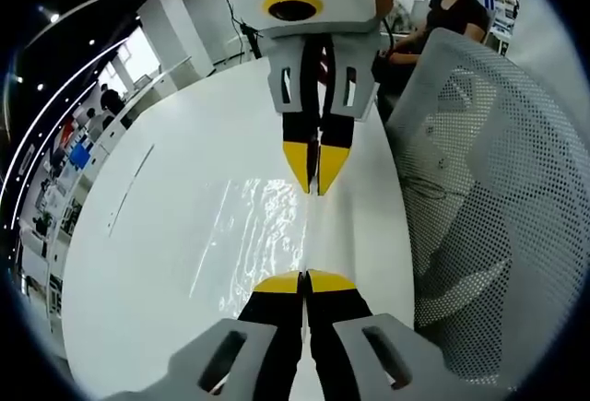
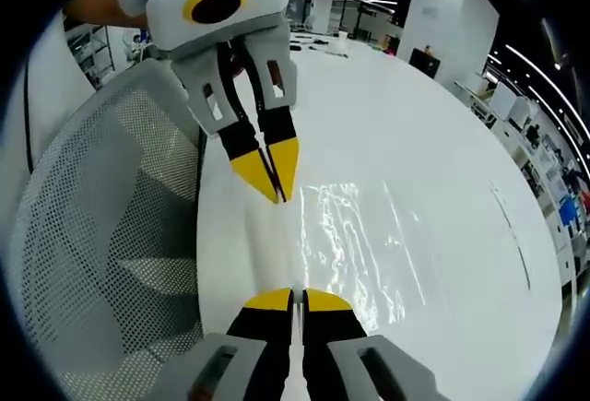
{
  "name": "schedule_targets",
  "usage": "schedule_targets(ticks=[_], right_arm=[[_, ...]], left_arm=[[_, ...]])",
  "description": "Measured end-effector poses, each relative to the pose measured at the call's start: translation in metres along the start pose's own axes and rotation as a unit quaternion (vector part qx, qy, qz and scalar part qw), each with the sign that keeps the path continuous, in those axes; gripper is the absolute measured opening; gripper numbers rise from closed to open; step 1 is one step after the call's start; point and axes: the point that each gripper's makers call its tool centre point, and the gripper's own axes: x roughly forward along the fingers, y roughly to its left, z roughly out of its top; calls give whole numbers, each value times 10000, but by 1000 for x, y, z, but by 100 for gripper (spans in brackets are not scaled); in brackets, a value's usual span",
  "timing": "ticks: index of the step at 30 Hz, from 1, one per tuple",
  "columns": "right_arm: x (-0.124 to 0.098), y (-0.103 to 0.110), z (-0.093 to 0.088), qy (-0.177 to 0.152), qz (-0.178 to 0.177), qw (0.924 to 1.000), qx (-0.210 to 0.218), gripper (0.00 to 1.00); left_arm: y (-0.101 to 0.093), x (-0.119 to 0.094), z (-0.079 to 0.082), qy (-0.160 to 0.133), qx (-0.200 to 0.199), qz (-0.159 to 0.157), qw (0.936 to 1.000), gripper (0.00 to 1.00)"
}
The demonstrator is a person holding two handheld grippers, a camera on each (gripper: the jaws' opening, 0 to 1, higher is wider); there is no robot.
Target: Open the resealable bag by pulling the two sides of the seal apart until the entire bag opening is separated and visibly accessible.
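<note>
A clear resealable bag (image 1: 263,230) lies flat on the white table (image 1: 175,134), showing mostly as glints. One edge of it runs in a straight line between the two grippers. My left gripper (image 1: 304,279) is shut on the near end of that edge, its yellow tips pressed together. Facing it, my right gripper (image 1: 316,180) is shut on the far end. In the right gripper view the bag (image 2: 355,244) spreads to the right, with the right gripper (image 2: 295,298) pinching it below and the left gripper (image 2: 277,189) above. The seal line looks closed and flat.
A white mesh chair (image 1: 498,198) stands close against the table's edge beside the grippers, also seen in the right gripper view (image 2: 101,235). A seated person (image 1: 454,9) is beyond it. Small objects (image 2: 323,41) lie at the table's (image 2: 433,115) far end.
</note>
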Motion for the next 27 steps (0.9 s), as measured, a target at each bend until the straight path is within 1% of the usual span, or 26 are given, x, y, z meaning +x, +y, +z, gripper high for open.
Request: schedule_targets(ticks=[6,13,27], right_arm=[[-2,-1,-6,15,4,10000,78,0],[-3,0,-11,62,0,9999,88,0],[-8,-3,-23,134,-43,9998,111,0]], left_arm=[[-1,0,0,-2,-18,-10,10000,0],[-4,-1,-2,-5,-47,-16,10000,0],[-4,-1,-3,15,-37,-36,10000,0]])
